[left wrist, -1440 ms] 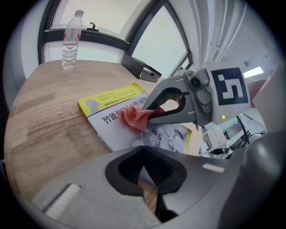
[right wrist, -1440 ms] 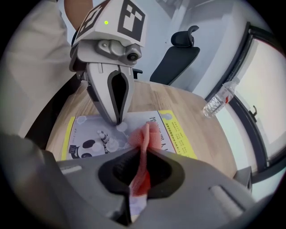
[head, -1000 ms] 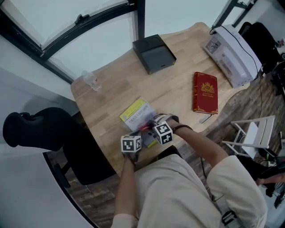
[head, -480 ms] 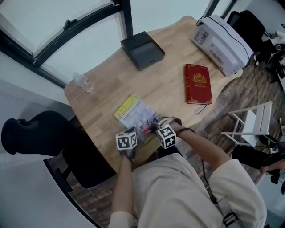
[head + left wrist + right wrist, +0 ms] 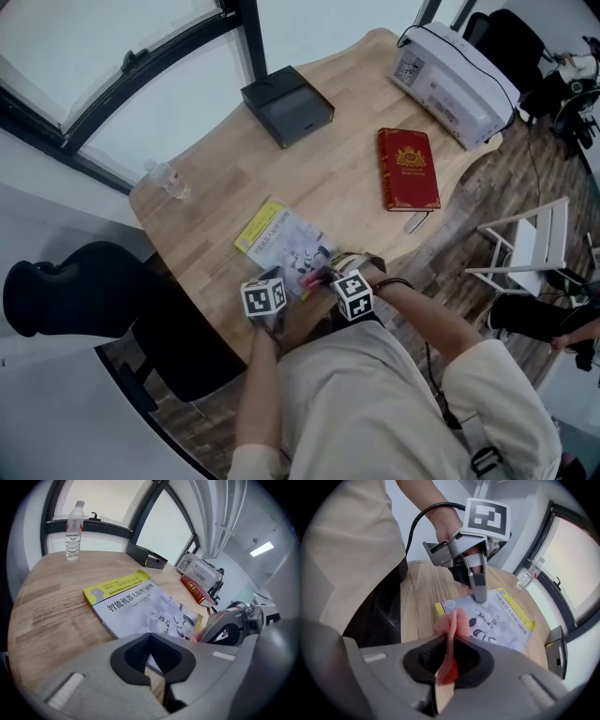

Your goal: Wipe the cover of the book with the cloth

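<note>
The book [image 5: 281, 242] lies at the bench's [image 5: 356, 169] near edge in the head view. Left gripper view: left gripper [image 5: 152, 665] pressed together, empty, book just ahead. Right gripper view: right gripper [image 5: 449, 667] pinches the pink cloth [image 5: 451, 625]. The cover runs lengthwise ahead of it, with the left gripper's tip seemingly resting on the near corner.

Head view: high overhead, aimed steeply down, far off; whole table [image 5: 347, 178] in frame.
Left gripper view: low above the tabletop, close to the yellow-edged book [image 5: 140, 606], facing across toward bottle [image 5: 73, 524] and window [image 5: 164, 527].
Right gripper view: equally low and near, facing back toward left gripper [image 5: 479, 597] and torso [image 5: 347, 550].
Shared by all three: book and bottle.
</note>
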Tool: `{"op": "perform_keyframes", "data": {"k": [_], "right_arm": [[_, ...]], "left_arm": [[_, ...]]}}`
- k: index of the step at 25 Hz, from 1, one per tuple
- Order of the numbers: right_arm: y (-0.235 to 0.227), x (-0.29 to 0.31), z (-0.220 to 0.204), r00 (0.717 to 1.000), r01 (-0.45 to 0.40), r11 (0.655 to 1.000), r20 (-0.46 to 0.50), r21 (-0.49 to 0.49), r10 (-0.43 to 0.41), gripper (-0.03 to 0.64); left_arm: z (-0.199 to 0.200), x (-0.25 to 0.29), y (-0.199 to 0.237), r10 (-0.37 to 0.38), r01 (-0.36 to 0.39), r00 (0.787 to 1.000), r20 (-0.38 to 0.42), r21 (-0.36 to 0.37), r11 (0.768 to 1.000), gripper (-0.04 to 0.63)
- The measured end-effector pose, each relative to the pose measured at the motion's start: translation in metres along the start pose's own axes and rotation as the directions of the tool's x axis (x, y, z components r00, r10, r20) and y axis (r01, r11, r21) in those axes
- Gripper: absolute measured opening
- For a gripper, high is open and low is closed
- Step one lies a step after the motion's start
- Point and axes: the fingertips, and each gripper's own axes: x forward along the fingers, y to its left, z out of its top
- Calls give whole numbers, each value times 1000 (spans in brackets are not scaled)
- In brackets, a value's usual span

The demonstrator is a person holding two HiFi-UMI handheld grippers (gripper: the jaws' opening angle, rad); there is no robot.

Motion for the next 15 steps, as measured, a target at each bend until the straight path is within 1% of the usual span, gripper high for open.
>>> {"op": "perform_keyframes", "data": {"k": [4,6,8,11,15], "right_arm": [[13,7,15,1000,-17,1000,8,-5,17,35],[13,9,26,999,-19,1000,26,13,18,35],[7,10,37,998,-22,997,60,78,18,35],[-9,12,43,995,-26,977,100,210,5,35],[-33,9,23,996,47,966,56,254,-64,35]], "left_arm": [[0,0,1,1,-1,1000,9,-7,1000,6],[0,0,0,-1,1,1000,10,-7,1000,6],[0,0,0,-3,3,1000,12,-12,1000,6],[-1,0,0,-5,5,1000,16,-21,1000,6],[1,-1,-1,-5,6,1000,20,-16,1000,6]]}}
